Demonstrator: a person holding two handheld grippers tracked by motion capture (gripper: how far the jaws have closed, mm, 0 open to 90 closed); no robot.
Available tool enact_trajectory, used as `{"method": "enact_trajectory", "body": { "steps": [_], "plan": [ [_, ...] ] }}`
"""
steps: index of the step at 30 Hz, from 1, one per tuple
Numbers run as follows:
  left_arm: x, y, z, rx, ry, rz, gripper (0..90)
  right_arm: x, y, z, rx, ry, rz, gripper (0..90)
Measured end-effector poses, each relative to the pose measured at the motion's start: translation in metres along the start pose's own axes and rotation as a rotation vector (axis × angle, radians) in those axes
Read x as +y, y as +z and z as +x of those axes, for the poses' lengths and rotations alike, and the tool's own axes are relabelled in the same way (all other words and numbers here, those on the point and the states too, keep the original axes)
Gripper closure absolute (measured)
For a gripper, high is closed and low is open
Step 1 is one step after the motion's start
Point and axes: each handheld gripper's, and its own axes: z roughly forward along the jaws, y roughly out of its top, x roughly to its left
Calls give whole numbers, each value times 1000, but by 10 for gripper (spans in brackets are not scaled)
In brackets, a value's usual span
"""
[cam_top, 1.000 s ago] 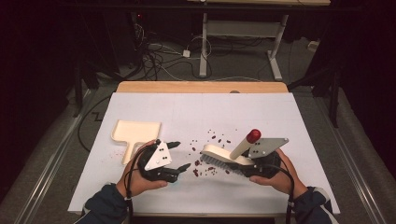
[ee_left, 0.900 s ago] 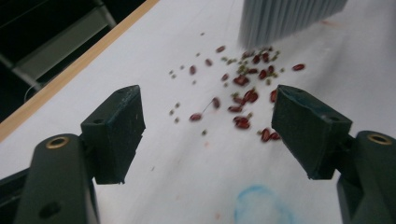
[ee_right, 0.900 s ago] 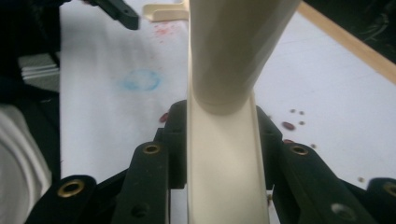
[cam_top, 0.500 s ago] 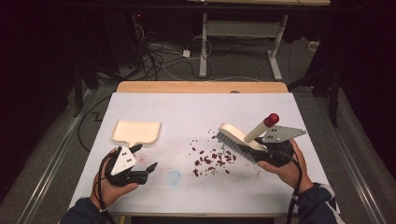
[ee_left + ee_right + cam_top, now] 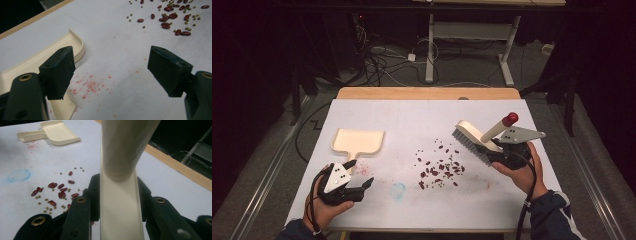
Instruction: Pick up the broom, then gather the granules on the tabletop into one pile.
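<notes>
The right hand-held gripper (image 5: 498, 152) is clenched on the cream plastic brush with grey bristles and a red-tipped handle (image 5: 477, 137), held tilted above the white tabletop (image 5: 422, 117), to the right of the scattered red beans and small green peas (image 5: 439, 167). The left hand-held gripper (image 5: 357, 175) — jaws spread wide, having just been opening, nothing between them — sits left of the beans, just beside the handle of the cream plastic dustpan (image 5: 358, 142).

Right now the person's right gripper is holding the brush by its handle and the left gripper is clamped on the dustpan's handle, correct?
Not quite. The right gripper does hold the brush, but the left gripper is open and empty beside the dustpan, as the left gripper view shows.
</notes>
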Motion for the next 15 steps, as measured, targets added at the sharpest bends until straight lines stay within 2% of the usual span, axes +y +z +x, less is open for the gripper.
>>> {"method": "enact_trajectory", "body": {
  "steps": [3, 6, 12, 15],
  "plan": [
    [-1, -1, -2, 0, 14, 5, 211, 1, 0, -2, -17, 7, -2, 673],
    [-2, -1, -3, 7, 45, 14, 209, 1, 0, -3, -31, 16, 2, 673],
    [-2, 1, -3, 0, 48, 20, 209, 1, 4, -6, -57, 9, 8, 672],
    [-3, 3, -4, -5, 54, 33, 208, -1, 7, -8, -110, 0, 32, 672]
  ]
}}
